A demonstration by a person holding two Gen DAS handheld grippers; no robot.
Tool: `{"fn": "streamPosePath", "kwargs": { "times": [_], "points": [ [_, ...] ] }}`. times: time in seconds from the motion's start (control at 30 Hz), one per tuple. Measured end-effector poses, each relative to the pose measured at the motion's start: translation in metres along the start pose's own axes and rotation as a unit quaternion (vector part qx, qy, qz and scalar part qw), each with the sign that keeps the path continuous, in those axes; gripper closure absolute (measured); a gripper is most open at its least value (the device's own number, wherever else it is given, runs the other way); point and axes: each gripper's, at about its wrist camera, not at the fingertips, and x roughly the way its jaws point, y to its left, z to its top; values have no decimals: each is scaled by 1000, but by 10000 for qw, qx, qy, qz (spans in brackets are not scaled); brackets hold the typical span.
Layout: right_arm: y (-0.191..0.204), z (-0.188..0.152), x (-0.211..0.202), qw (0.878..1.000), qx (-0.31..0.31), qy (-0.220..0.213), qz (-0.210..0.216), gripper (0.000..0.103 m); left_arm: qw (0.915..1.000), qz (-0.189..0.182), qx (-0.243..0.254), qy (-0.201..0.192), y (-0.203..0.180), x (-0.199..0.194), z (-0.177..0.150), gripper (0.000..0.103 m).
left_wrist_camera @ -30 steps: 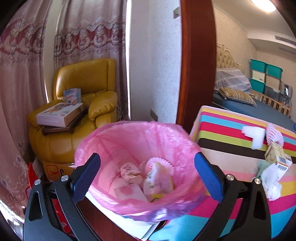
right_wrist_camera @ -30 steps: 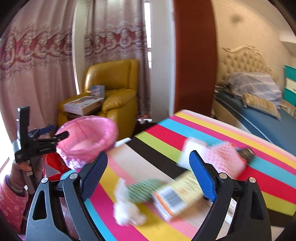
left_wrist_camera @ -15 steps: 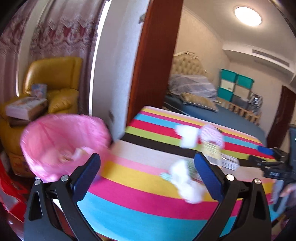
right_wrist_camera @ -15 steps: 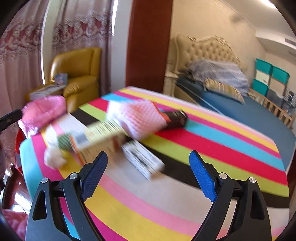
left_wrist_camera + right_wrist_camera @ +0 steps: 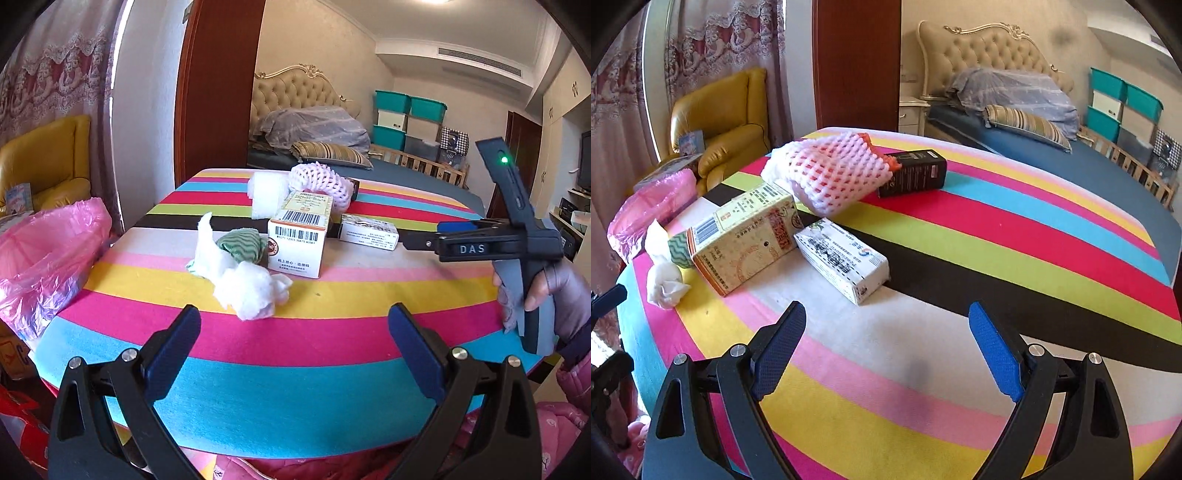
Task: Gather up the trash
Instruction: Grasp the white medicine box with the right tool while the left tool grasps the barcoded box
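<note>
Now both grippers hang over the striped table (image 5: 332,347), jaws spread wide and holding nothing. Left gripper (image 5: 295,343) faces a white tissue wad (image 5: 247,288), with a green wrapper (image 5: 242,245) touching it and a tall carton (image 5: 299,240) just beside. Right gripper (image 5: 888,347) points at a small white box (image 5: 842,258). Behind lie a foam net (image 5: 831,170) and a black box (image 5: 916,171). Over the table's left edge sits the pink bin bag (image 5: 40,254).

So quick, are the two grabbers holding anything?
Left gripper: open, holding nothing.
Right gripper: open, holding nothing.
</note>
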Motion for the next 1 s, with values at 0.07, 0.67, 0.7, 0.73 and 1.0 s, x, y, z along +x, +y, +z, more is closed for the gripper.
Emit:
{"fn": "streamPosePath", "kwargs": {
  "times": [0.07, 0.67, 0.7, 0.73, 1.0],
  "points": [
    [5, 6, 5, 9999, -106, -54, 32, 19, 10000, -31, -27, 25, 2, 1, 0, 5],
    [24, 24, 40, 9966, -627, 357, 391, 59, 9996, -219, 54, 166, 2, -4, -2, 5],
    [22, 20, 33, 9973, -600, 270, 335, 59, 9996, -218, 74, 181, 1, -4, -2, 5],
    [19, 17, 29, 9978, -569, 218, 268, 59, 9995, -220, 112, 208, -1, -3, -1, 5],
    [-9, -12, -7, 9996, -82, 51, -250, 60, 9972, -316, 613, 281, -19, 3, 13, 5]
  ]
}}
